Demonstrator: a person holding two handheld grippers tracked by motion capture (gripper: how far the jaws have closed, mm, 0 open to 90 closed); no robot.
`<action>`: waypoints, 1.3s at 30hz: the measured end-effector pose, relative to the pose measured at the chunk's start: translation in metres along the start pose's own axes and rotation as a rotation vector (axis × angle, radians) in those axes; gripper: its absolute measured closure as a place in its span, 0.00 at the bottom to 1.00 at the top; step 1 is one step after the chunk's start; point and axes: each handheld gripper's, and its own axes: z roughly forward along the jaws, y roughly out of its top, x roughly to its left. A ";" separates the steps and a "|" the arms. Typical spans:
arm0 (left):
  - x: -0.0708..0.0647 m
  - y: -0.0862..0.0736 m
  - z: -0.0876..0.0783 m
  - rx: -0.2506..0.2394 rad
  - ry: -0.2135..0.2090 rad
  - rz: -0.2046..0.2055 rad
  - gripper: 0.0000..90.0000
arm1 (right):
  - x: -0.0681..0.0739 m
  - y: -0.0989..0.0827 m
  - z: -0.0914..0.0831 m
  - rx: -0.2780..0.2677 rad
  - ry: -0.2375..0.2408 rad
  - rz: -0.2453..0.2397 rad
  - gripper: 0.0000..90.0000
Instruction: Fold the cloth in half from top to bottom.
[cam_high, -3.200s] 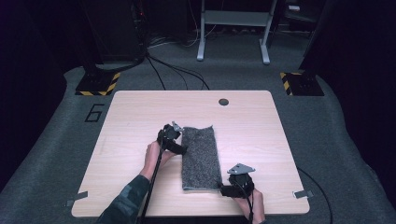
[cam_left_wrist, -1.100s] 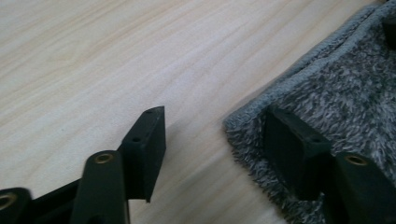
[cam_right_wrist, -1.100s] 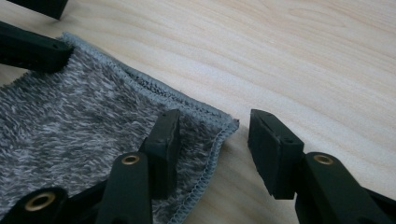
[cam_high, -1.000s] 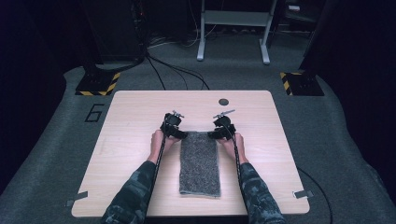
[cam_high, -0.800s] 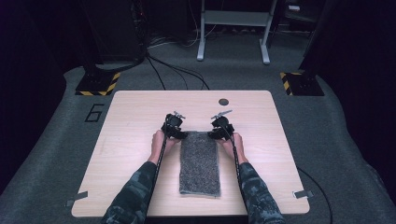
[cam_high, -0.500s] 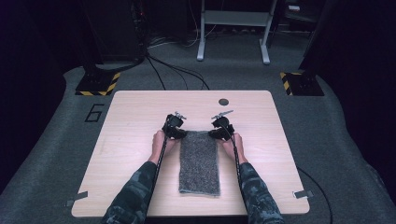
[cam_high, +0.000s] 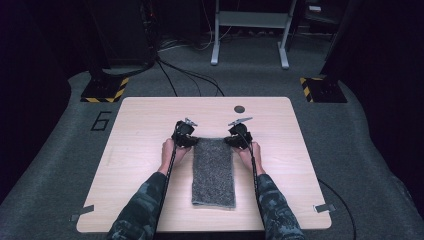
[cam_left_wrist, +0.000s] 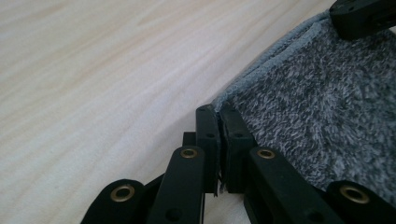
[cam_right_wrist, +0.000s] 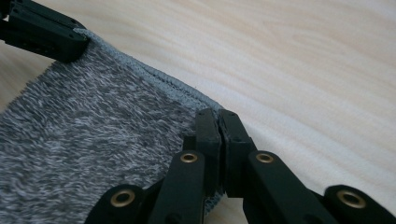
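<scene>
A grey fuzzy towel (cam_high: 214, 170) lies folded into a long strip on the wooden table (cam_high: 140, 125), running from the middle toward the near edge. My left gripper (cam_high: 191, 141) sits at its far left corner, and in the left gripper view the jaws have just closed and are shut on that corner (cam_left_wrist: 219, 109) of the towel (cam_left_wrist: 317, 121). My right gripper (cam_high: 231, 142) sits at the far right corner, its jaws likewise just closed and shut on the towel's hem (cam_right_wrist: 218, 114). The towel (cam_right_wrist: 88, 140) stretches between them, with the other gripper's black jaw (cam_right_wrist: 44, 32) at its far corner.
A small dark round disc (cam_high: 239, 108) lies on the table beyond the towel. Strips of tape (cam_high: 325, 208) mark the near corners. Around the table is grey carpet, with yellow-black striped bases (cam_high: 105, 90) and a metal stand (cam_high: 250, 20) behind.
Both hands have stayed at the towel's far corners over the last second. Before that, the right hand came up from the near right edge of the table to the far right corner.
</scene>
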 end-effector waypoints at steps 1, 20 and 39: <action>0.000 0.001 -0.003 -0.009 0.002 0.005 0.97 | 0.001 0.001 -0.002 -0.008 0.002 0.006 0.98; 0.000 0.035 -0.050 -0.135 0.060 0.058 0.97 | 0.009 0.042 -0.049 -0.136 -0.033 -0.062 0.98; -0.023 0.031 -0.085 -0.207 0.049 0.127 0.97 | 0.027 0.038 -0.093 -0.219 -0.056 -0.171 0.98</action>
